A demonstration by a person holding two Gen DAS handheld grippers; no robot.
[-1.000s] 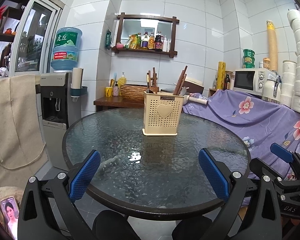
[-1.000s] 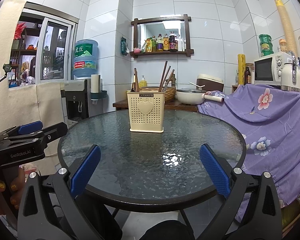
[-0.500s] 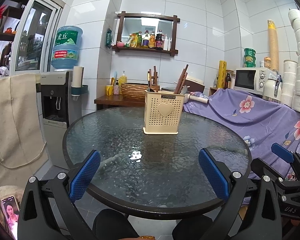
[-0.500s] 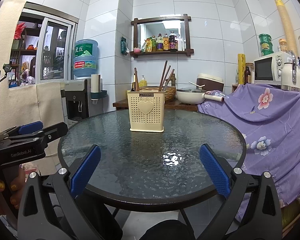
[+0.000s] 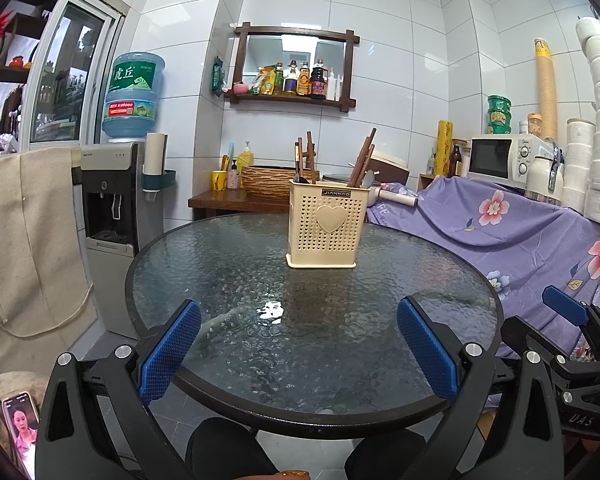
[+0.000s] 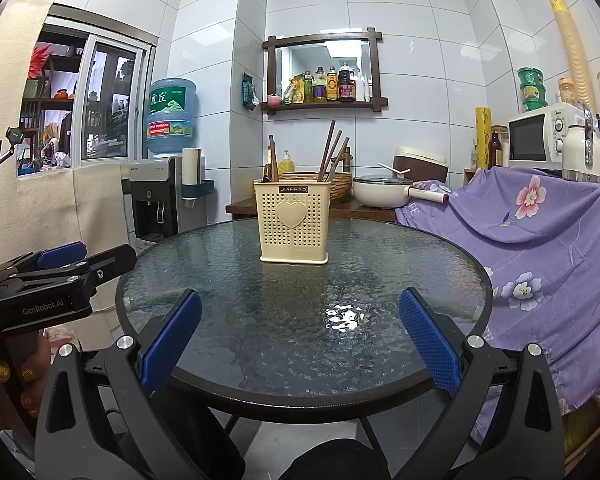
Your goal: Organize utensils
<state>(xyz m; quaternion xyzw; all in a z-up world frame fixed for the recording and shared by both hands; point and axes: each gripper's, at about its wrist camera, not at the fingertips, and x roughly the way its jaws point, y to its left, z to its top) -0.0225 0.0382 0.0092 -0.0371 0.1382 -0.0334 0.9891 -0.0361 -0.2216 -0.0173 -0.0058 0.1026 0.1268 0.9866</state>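
A cream perforated utensil holder (image 5: 327, 226) (image 6: 293, 226) with a heart on its front stands upright toward the far side of the round glass table (image 5: 228, 280) (image 6: 380, 272). Brown chopsticks (image 5: 362, 158) (image 6: 330, 150) and a spoon stick up out of it. My left gripper (image 5: 298, 346) hangs open over the table's near edge, nothing between its blue pads. My right gripper (image 6: 300, 342) is open too, also at the near edge and well short of the holder. Each view catches the other gripper at its side.
A water dispenser (image 5: 112, 208) stands left of the table, and a purple floral cloth (image 6: 540, 232) covers furniture on the right. Behind are a wooden side table with a basket (image 5: 266, 182), a pot (image 6: 382, 194) and a microwave (image 5: 500, 160). A phone (image 5: 20, 428) lies low left.
The left gripper has tipped or risen slightly, so the holder sits a little lower in its view. The right gripper has stayed still. Both stay open.
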